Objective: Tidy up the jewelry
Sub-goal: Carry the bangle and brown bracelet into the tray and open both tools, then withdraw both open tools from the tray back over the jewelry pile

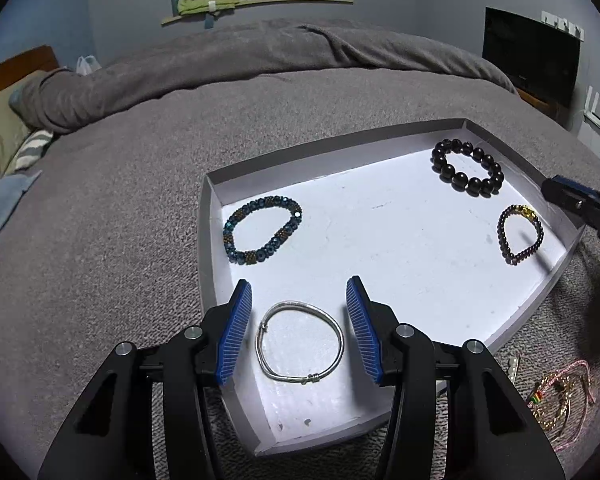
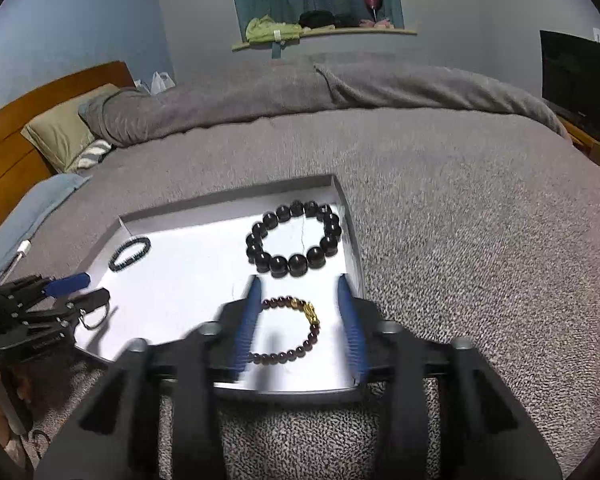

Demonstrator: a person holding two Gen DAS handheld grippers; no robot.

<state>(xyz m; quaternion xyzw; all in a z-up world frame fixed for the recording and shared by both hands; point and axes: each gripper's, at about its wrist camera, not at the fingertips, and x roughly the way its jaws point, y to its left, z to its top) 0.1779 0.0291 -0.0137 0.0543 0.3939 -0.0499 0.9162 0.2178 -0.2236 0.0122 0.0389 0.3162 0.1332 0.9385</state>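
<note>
Left wrist view: the left gripper [image 1: 299,330] hangs with fingers [image 1: 236,332] spread wide, gripping nothing, either side of a silver bangle [image 1: 300,346] lying flat at the near left of a shallow white tray [image 1: 210,236] on a grey-blanketed bed [image 1: 120,200]. The bangle looks thin, stiff, light and likely slippery; closing across one side of the hoop seems safest. A blue beaded bracelet [image 1: 262,229] lies farther left, a black beaded bracelet [image 1: 467,167] at the far right, a garnet-coloured bracelet [image 1: 520,234] near right. Loose chains [image 1: 560,394] rest on the blanket outside the tray.

Right wrist view: the right gripper [image 2: 300,320], blurred, fingers [image 2: 350,328] apart and empty, frames the garnet-coloured bracelet, which looks limp and light, best pinched across the strand.
</note>
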